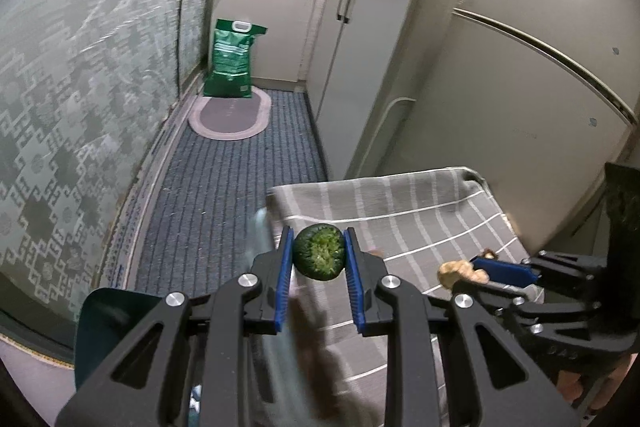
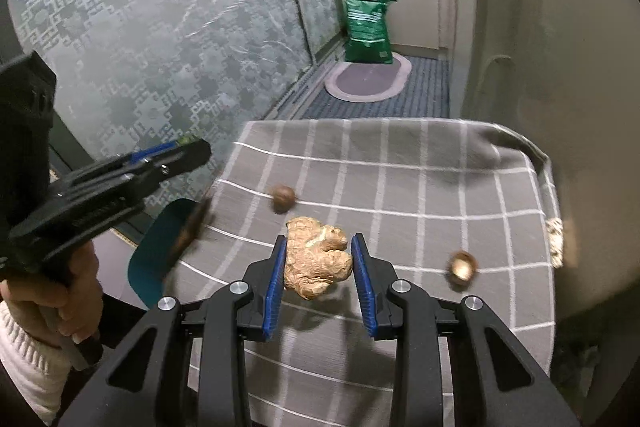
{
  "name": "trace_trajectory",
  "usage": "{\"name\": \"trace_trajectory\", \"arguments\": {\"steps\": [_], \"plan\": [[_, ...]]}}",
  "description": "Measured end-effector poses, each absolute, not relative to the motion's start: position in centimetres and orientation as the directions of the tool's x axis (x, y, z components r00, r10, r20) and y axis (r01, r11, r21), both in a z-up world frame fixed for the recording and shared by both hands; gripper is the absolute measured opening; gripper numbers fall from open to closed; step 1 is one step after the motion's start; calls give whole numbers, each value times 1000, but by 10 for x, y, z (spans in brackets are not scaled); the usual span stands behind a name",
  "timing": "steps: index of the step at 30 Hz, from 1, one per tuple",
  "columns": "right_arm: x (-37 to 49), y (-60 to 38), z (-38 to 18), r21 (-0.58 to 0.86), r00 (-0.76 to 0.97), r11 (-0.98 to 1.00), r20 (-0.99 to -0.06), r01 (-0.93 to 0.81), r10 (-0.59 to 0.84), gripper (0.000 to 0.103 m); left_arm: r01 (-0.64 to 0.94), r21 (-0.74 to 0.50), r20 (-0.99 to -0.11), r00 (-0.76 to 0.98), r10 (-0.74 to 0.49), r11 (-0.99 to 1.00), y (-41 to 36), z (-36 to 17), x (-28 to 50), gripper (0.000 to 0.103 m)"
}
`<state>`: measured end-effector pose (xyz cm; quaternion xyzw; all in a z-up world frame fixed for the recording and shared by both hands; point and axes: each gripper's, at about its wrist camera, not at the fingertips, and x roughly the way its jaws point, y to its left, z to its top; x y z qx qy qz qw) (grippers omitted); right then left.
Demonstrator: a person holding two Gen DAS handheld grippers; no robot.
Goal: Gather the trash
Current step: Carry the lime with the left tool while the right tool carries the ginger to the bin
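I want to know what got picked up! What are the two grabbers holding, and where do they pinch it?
Left gripper pinches the green fruit half by its sides. Right gripper pinches the ginger root across its middle.

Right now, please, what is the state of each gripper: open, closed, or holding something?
Left gripper: closed on a green vegetable piece.
Right gripper: closed on a piece of ginger root.

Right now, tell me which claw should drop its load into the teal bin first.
Left. The left claw, clamping the green vegetable scrap, sits nearest the teal bin; the right claw, holding the ginger, hangs over the checked cloth.
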<state>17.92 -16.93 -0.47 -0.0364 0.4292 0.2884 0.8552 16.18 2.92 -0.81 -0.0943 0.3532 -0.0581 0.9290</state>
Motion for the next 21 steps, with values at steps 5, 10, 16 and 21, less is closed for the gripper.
{"name": "trace_trajectory", "arguments": {"steps": [5, 10, 16, 21], "plan": [[177, -148, 2, 177, 460, 817, -752, -549, 472, 32, 1, -206, -663, 736, -140, 979, 60, -16, 150, 26], [171, -124, 7, 173, 450, 798, -749, -577, 487, 32, -42, -191, -689, 717, -104, 981, 93, -31, 138, 27], [163, -81, 14, 170, 426, 764, -745, -622, 513, 32, -113, -187, -741, 668, -65, 976, 137, -61, 126, 27], [156, -48, 15, 162, 404, 736, -749, -657, 525, 32, -156, -165, -787, 616, -35, 974, 164, -87, 115, 27]]}}
